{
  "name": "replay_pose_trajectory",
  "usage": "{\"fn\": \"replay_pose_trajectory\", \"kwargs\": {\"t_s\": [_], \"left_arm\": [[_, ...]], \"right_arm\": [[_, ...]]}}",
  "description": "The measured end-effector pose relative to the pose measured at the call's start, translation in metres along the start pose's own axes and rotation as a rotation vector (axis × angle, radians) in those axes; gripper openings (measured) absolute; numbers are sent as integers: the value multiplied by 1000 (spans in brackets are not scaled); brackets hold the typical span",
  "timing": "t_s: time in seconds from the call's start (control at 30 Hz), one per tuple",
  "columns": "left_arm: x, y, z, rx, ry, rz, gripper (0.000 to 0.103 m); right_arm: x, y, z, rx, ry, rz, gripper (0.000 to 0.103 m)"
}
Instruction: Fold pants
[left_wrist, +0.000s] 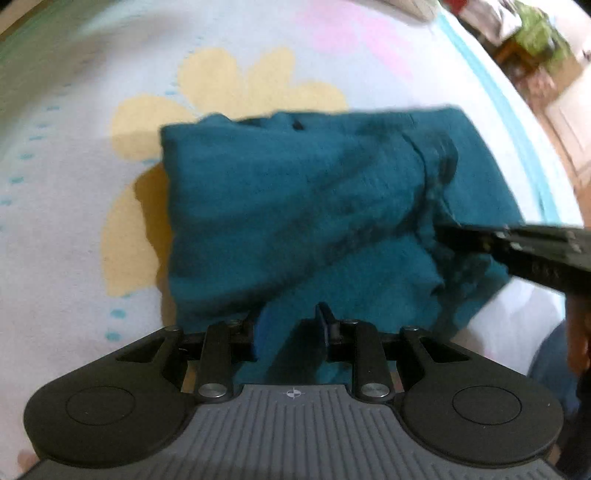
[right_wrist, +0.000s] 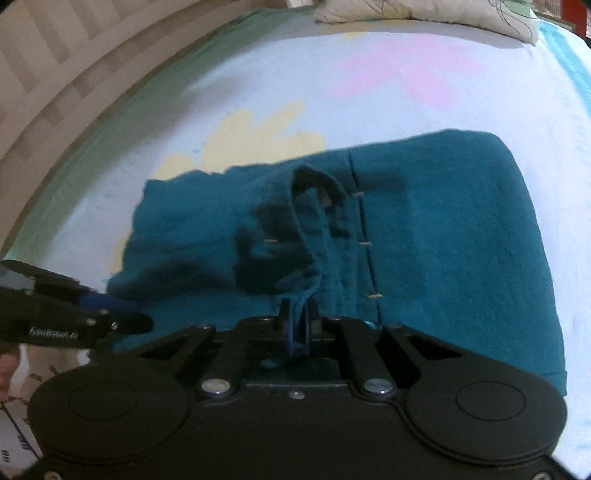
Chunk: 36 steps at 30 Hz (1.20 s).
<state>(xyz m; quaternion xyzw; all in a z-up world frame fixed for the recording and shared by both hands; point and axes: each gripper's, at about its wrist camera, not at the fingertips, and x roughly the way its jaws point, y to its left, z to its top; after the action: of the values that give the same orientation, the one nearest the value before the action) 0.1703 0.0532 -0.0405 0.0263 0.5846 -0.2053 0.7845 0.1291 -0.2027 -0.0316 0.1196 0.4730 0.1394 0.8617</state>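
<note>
1. Teal and soft, the pants (left_wrist: 303, 206) lie in a thick folded bundle on the bed sheet (left_wrist: 66, 206), out in its middle part and well away from the far edge where the pillow is.
2. The cloth looks fuzzy, a bit like a towel, with bumps and deep creases. In the right wrist view a seam with small pale stitches runs down the pants (right_wrist: 443, 236), and a rolled hem stands up like a little loop.
3. The bed sheet (right_wrist: 258, 74) is pale and smooth, with a big yellow flower shape (left_wrist: 229, 81) and a pink flower shape (right_wrist: 402, 70) printed on it. The pants cover part of the yellow flower.
4. The left gripper (left_wrist: 291, 328) is black hard plastic with a grey ribbed top. Its fingers are fairly close together and a fold of the near edge of the pants sits between them; it seems to be pinched, but the picture is blurry there.
5. The right gripper (right_wrist: 299, 314) has its fingers almost together, squeezing a thin fold of the pants by the rolled hem. Its blue pads press on the cloth.
6. A cream pillow (right_wrist: 424, 14) with thin dark lines lies at the far edge of the bed sheet.
7. A wall of pale striped panels (right_wrist: 48, 66) stands past the left edge of the bed.
</note>
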Motion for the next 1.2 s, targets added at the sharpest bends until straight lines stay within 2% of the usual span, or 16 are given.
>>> {"fn": "replay_pose_trajectory", "kwargs": {"t_s": [0.1, 0.2, 0.27, 0.33, 0.37, 0.43, 0.47, 0.53, 0.57, 0.6, 0.67, 0.93, 1.07, 1.1, 1.13, 1.2], "left_arm": [[-10, 8, 3, -49, -57, 2, 26], [-16, 14, 6, -89, -89, 3, 27], [-17, 18, 3, -97, -78, 1, 27], [-13, 16, -1, -75, -54, 9, 27], [-11, 13, -2, -56, -41, 21, 27], [-3, 10, -3, -11, -3, 50, 27], [1, 9, -5, 1, 17, 55, 27], [9, 6, -6, 5, 40, 44, 27], [10, 5, -6, 10, 44, 37, 27], [10, 2, -6, 21, 43, 33, 27], [9, -1, -5, 35, 38, 35, 27], [0, 8, -5, -18, 9, 23, 27], [-12, 18, -1, -75, -57, 34, 27], [-15, 21, 0, -95, -72, 41, 27], [-16, 23, 2, -114, -83, 47, 27], [-19, 29, 2, -153, -99, 59, 27]], "right_arm": [[-25, 2, 1, -18, -50, -13, 11], [-32, -10, -3, 22, 1, -74, 11], [-15, -22, -8, 54, 64, -113, 11], [-6, -29, -14, 82, 106, -107, 12], [-7, -30, -14, 88, 100, -92, 14], [-12, -29, -11, 93, 74, -63, 23], [-16, -30, -10, 97, 54, -48, 23], [-25, -35, -7, 116, 1, -21, 43], [-26, -38, -5, 134, -25, -17, 64], [-26, -40, -4, 151, -51, -16, 81], [-20, -43, -1, 151, -75, 4, 81], [36, -56, -2, 238, 59, 107, 80], [34, -59, -8, 250, 24, 177, 80], [33, -61, -9, 254, 22, 183, 74], [32, -62, -9, 250, 24, 179, 56], [30, -63, -10, 236, 37, 149, 38]]}}
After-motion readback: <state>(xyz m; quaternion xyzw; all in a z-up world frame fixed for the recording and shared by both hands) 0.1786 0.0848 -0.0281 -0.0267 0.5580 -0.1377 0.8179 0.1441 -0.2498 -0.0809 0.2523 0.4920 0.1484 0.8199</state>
